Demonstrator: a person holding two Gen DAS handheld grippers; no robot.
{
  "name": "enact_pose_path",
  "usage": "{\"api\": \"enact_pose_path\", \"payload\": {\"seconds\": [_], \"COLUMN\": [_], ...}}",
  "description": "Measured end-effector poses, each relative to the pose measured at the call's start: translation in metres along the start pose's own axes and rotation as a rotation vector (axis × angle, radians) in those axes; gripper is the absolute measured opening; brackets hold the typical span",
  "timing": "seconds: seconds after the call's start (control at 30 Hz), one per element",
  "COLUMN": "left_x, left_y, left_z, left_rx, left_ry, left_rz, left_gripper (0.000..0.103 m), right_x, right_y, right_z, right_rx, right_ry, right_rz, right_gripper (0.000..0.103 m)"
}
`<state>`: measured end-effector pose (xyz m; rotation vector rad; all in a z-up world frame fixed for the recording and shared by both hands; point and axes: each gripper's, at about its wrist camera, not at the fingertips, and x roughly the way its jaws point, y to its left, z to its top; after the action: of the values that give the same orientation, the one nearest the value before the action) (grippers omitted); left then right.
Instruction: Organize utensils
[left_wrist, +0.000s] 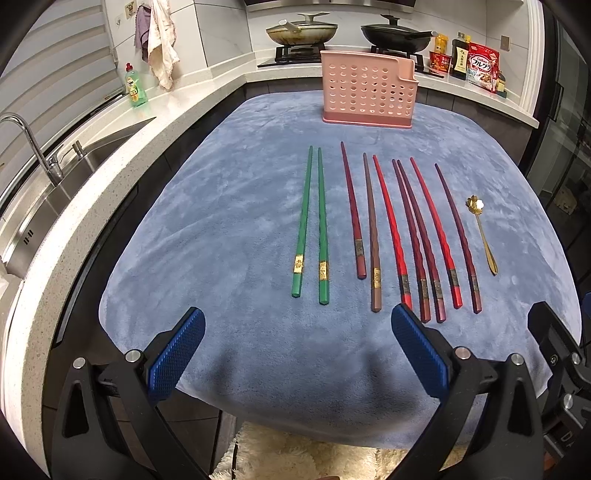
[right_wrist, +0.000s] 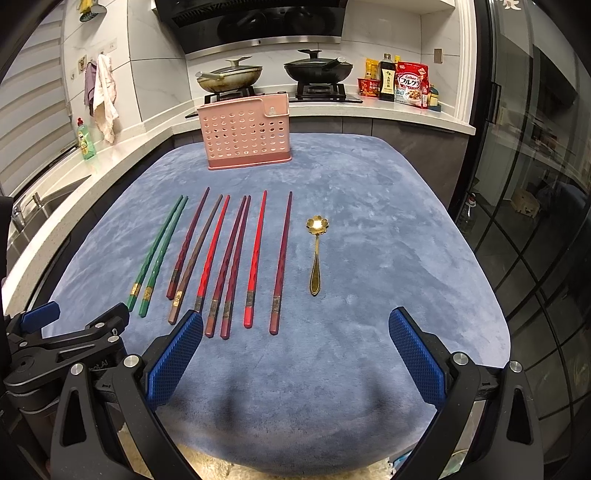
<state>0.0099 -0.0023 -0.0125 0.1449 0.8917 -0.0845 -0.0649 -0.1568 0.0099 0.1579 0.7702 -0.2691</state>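
A pink perforated utensil holder stands upright at the far end of a blue cloth-covered table. Two green chopsticks lie side by side at the left. Several red, maroon and brown chopsticks lie in a row beside them. A gold flower-bowl spoon lies at the right. My left gripper is open and empty above the near table edge. My right gripper is open and empty, near the chopstick ends.
A sink with tap and green dish soap are along the left counter. Two lidded pans sit on the stove behind the holder. Food packets and bottles stand at the back right. Glass doors are at the right.
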Motion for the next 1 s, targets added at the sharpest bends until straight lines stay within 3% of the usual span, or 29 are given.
{"api": "enact_pose_path", "payload": {"seconds": [0.77, 0.83, 1.0], "left_x": [0.019, 0.027, 0.042], "left_y": [0.01, 0.016, 0.03], "left_z": [0.006, 0.009, 0.02], "left_rx": [-0.036, -0.05, -0.066], "left_ry": [0.036, 0.04, -0.025], "left_rz": [0.006, -0.023, 0.016], "left_gripper": [0.096, 0.096, 0.096], "right_x": [0.019, 0.026, 0.043], "right_y": [-0.008, -0.011, -0.017], "right_z": [0.004, 0.005, 0.012], "right_rx": [0.02, 0.025, 0.031], "right_ry": [0.037, 0.047, 0.065], "right_rz": [-0.011, -0.009, -0.02], "right_gripper": [0.097, 0.097, 0.097]}}
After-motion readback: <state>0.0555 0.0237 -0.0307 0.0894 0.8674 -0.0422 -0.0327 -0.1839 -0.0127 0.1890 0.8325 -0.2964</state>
